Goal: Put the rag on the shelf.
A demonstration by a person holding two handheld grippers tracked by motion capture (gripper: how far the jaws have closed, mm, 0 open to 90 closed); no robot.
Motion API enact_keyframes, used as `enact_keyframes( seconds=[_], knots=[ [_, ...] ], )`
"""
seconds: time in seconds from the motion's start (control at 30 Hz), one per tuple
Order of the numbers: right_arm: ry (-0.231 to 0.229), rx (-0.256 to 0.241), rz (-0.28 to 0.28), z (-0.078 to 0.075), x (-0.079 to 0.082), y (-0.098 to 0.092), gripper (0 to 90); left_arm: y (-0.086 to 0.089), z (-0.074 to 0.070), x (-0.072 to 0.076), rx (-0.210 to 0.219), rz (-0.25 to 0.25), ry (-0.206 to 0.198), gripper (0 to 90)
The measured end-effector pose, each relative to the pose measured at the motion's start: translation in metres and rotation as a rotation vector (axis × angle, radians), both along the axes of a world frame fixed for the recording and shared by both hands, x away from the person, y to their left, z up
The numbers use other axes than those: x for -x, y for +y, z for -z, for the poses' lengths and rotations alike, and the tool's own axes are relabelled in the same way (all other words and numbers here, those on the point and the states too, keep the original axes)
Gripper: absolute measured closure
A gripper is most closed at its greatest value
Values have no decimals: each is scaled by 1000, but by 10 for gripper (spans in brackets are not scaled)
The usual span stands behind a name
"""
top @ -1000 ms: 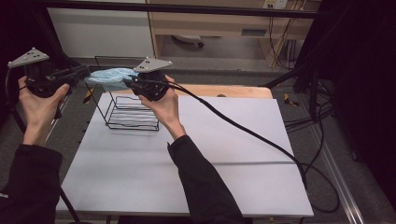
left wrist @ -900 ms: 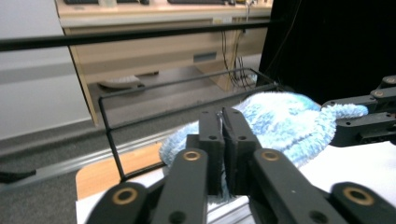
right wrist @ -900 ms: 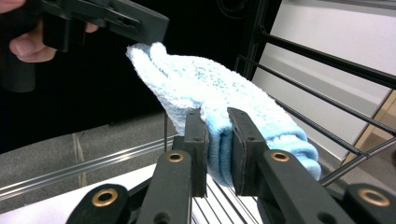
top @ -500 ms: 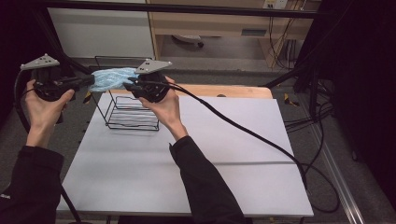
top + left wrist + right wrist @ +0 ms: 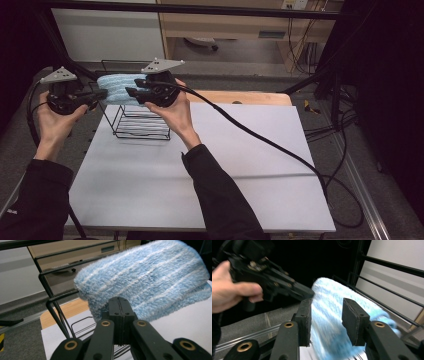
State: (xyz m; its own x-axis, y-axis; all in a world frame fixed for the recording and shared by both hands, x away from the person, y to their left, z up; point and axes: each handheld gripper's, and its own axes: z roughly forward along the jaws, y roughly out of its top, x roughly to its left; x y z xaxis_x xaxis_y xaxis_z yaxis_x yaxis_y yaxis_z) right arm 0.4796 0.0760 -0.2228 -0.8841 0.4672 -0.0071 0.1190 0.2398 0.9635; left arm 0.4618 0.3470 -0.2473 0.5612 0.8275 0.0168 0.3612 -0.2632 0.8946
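Observation:
A folded light-blue fleece towel lies across the top of a black wire rack at the table's back left. My left gripper is shut, and its joined tips press against the towel's near end with no cloth visibly between them. From the other side, my right gripper stands open at the towel's right end. In the right gripper view the towel shows in the gap between its pads, and the left gripper touches the far end.
The rack stands on a white table board with a wooden strip behind it. The right gripper's thick black cable runs across the board to the right edge. Black frame bars and a cabinet lie beyond.
My left gripper has moved right and slightly down until its tips meet the towel. The right gripper has held its place at the towel's other end.

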Motion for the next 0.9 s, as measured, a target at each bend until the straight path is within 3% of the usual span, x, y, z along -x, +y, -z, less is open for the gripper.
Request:
enact_keyframes(
  seconds=[0.13, 0.23, 0.5, 0.9],
  knots=[
    [56, 32, 16, 4, -2, 2, 826, 0, 5, -1, 8, 1, 0, 900],
    [82, 78, 24, 15, -6, 3, 897, 2, 8, -1, 20, 3, -6, 900],
    [115, 88, 62, 36, -14, -3, 900, 2, 16, -3, 36, -10, -18, 900],
    [98, 104, 106, 51, -23, -2, 894, -2, 20, -9, 39, -28, -30, 899]
  ],
)
